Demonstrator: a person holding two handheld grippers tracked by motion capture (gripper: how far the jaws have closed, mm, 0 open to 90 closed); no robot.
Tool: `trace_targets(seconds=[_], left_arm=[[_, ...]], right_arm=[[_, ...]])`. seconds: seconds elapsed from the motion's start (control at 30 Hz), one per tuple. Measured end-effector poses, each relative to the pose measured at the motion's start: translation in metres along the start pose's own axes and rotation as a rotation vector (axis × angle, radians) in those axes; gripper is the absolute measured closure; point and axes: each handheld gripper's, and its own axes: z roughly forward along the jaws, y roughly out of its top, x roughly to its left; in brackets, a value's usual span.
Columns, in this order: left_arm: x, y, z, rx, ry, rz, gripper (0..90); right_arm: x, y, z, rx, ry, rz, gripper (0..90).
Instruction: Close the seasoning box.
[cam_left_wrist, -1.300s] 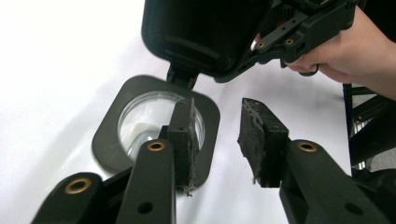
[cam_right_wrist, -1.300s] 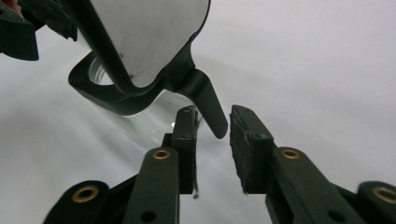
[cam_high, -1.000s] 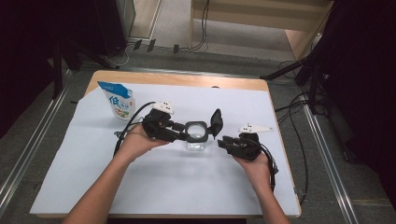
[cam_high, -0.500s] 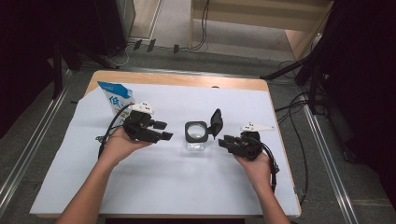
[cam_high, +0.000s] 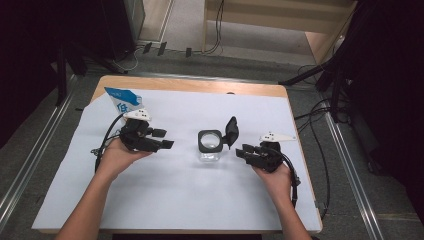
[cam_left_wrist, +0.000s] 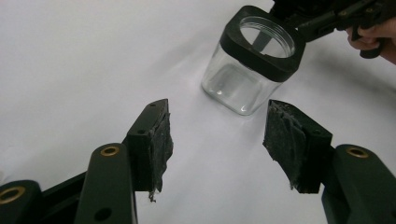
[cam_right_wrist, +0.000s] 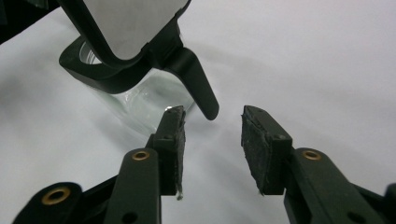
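Observation:
A clear glass jar (cam_high: 210, 145) with a black square collar stands mid-table, its hinged lid (cam_high: 231, 131) flipped up on the right side. My left gripper (cam_high: 163, 138) is a hand's width left of the jar, pointing at it. It is open, and its jaws have just been opening with nothing between them. In the left gripper view the jar (cam_left_wrist: 254, 65) stands beyond the fingertips (cam_left_wrist: 156, 123). My right gripper (cam_high: 242, 152) sits just right of the jar, open, its jaws also just opening on nothing. In the right gripper view the lid's tab (cam_right_wrist: 198, 88) hangs just ahead of the pads (cam_right_wrist: 173, 128).
A blue and white pouch (cam_high: 122, 102) stands at the back left of the white sheet (cam_high: 190, 200) that covers the table. Cables trail from both grippers. Metal rails run along both sides of the table.
The left gripper has let go of the jar and drawn back to the left, its jaws wider apart. The right gripper has kept its place by the lid.

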Motion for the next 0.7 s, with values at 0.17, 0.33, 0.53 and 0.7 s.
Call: trace_targets(seconds=[0.17, 0.33, 0.53, 0.7], left_arm=[[0.008, -0.007, -0.007, -0.001, 0.017, -0.025, 41.2], [0.022, -0.014, -0.023, -0.031, 0.047, -0.072, 41.6], [0.030, -0.020, -0.034, -0.033, 0.079, -0.098, 41.9], [0.042, -0.020, -0.047, -0.052, 0.111, -0.120, 42.4]], right_arm=[[0.000, -0.001, 0.006, 0.014, 0.004, -0.006, 61.0], [-0.001, -0.001, 0.009, 0.020, 0.000, -0.025, 60.6], [-0.002, 0.000, 0.009, 0.017, 0.001, -0.026, 60.2], [-0.002, 0.001, 0.011, 0.018, 0.007, -0.024, 59.1]])
